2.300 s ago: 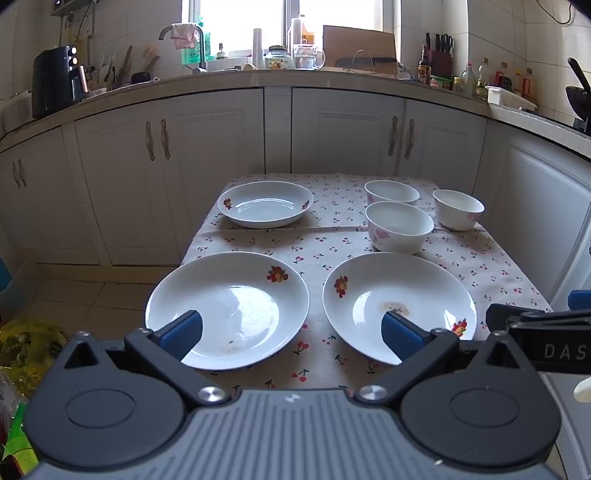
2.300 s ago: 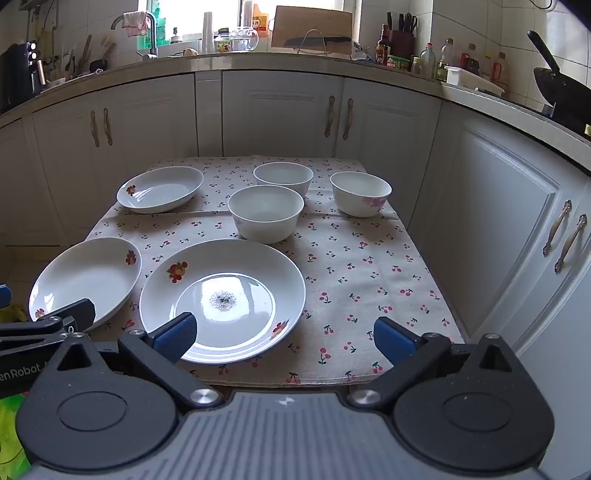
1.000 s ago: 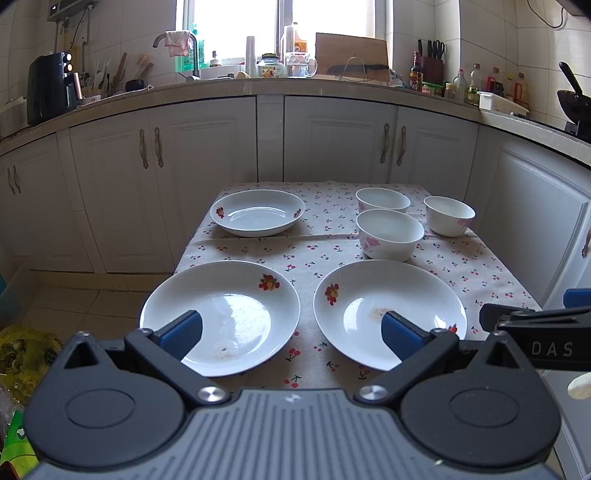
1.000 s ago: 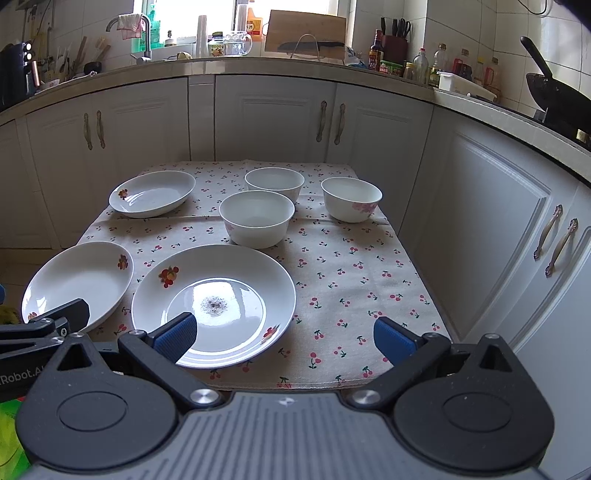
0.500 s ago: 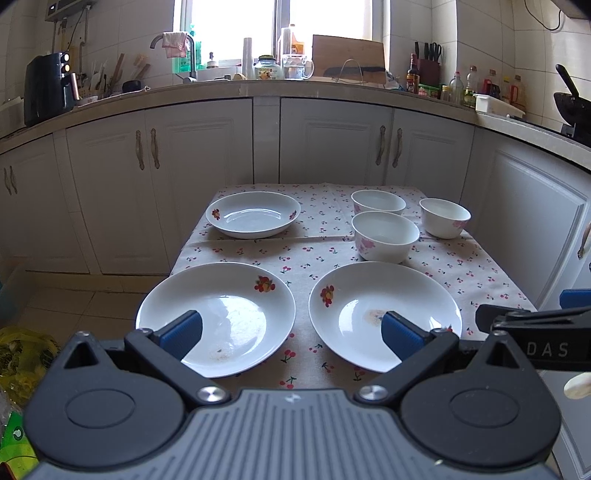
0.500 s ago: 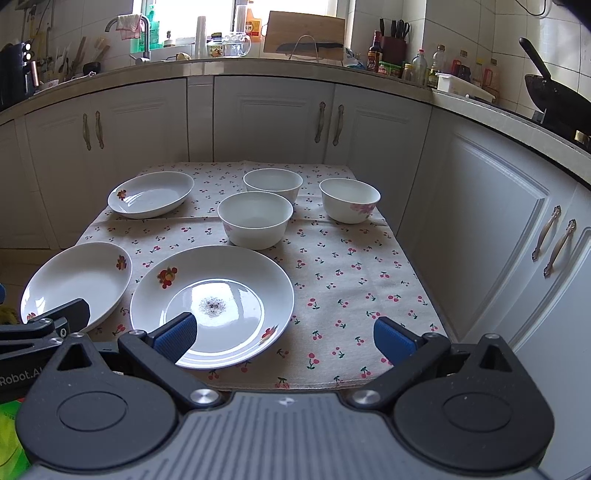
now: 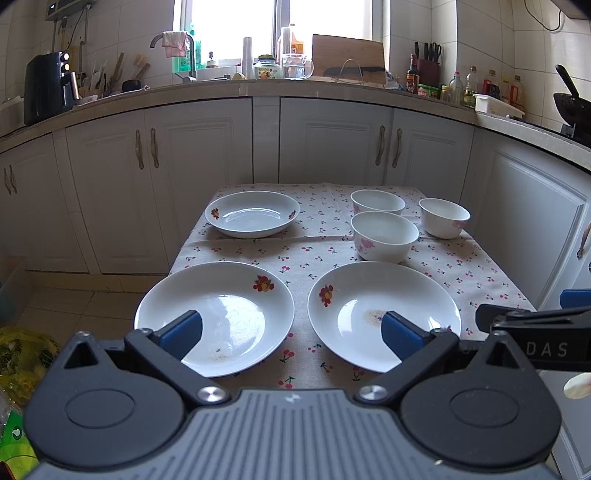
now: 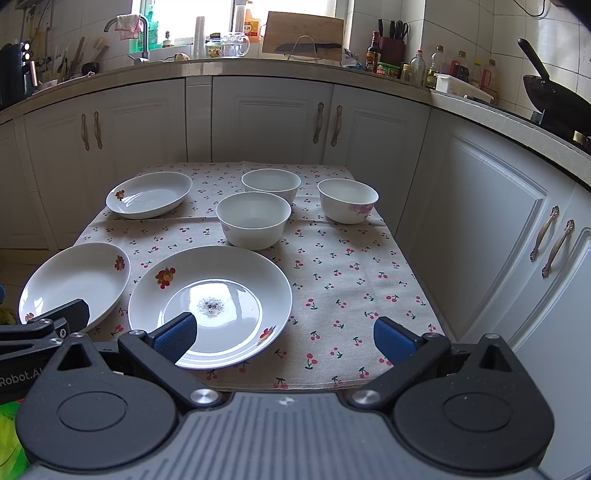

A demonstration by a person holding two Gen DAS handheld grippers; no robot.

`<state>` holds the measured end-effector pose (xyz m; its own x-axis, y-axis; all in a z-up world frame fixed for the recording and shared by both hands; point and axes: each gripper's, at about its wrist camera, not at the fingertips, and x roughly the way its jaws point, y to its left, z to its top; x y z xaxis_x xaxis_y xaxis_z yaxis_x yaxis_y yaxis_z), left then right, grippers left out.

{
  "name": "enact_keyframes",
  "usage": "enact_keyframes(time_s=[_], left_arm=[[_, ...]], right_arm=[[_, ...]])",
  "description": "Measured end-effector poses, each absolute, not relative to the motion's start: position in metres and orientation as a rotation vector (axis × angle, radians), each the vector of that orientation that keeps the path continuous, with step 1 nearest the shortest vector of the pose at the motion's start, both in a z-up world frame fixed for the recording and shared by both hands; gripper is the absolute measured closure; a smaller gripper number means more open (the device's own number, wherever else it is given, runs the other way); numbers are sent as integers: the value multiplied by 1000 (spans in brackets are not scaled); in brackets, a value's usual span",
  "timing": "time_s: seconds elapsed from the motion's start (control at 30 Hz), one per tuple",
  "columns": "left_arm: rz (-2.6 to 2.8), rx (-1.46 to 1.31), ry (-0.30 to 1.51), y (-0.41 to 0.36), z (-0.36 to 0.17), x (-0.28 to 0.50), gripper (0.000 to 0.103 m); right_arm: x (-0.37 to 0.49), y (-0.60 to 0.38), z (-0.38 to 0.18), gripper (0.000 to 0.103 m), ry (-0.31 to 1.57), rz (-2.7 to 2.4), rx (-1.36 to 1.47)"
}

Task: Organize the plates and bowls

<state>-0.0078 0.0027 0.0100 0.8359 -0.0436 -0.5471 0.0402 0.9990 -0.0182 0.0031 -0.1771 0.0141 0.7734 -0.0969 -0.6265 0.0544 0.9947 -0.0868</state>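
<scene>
A: What sits closest to the cameras?

B: The left gripper [image 7: 291, 332] and the right gripper [image 8: 284, 334], both with jaws spread wide and holding nothing, hanging at the near edge of the surface [image 8: 351, 280], which is covered with a cherry-print cloth.

A: And just past them?

B: Two wide white plates side by side, close but apart. The near-left plate [image 7: 221, 314] has a small fruit motif on its far rim. The near-right plate [image 8: 210, 299] has a fruit motif on its left rim, another on its near-right rim, and a dark speckled smudge at its centre. In the left view, each blue pad overlaps one plate in the picture.

A: Further back?

B: Just behind the near-right plate stands the middle bowl [image 8: 253, 219], white with a pink flower on its side. Right behind it is the far bowl [image 8: 271, 184]; whether the two touch, I can't tell. To their right, standing clear of both, is the right bowl [image 8: 347, 199], also pink-flowered. At far left lies the deep plate [image 8: 149, 194], alone.

A: Beyond the surface?

B: White cabinets [image 8: 273, 122], then a worktop crowded with bottles, a knife block and a cutting board [image 8: 304, 35] by the window.
</scene>
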Motion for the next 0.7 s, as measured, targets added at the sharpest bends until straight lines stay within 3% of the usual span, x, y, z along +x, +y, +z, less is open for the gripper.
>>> enact_keyframes(time_s=[0.7], left_arm=[[-45, -10, 575, 3, 10, -3, 1]], right_arm=[[5, -177, 13, 0, 680, -87, -70]])
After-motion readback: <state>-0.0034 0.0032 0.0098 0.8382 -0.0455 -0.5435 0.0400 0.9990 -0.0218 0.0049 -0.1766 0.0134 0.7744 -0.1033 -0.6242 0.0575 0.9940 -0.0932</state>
